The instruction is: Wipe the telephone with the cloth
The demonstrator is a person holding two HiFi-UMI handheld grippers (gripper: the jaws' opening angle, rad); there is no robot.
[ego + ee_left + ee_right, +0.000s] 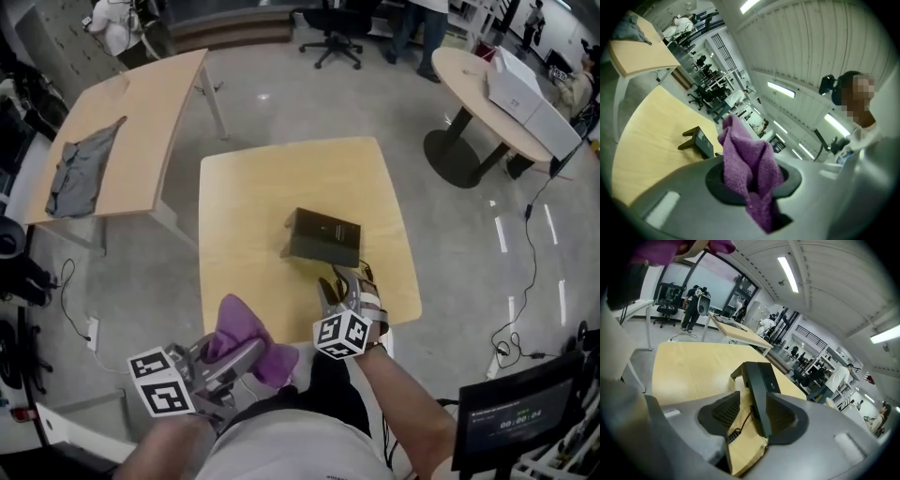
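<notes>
Telephone (323, 237) sits near the middle of the yellow table (253, 187), just beyond the right gripper (345, 278). That gripper's jaws stand apart around the phone's black near end, and the left pad is clear of it. The left gripper (246, 354), at the table's near-left corner, is clamped on the purple cloth (239, 328).

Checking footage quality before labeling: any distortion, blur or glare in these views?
Head view: sharp, evenly lit, telephone crisp. Left gripper view: heavy fisheye, black vignette, cloth slightly soft. Right gripper view: same fisheye, ceiling lights blown out.
</notes>
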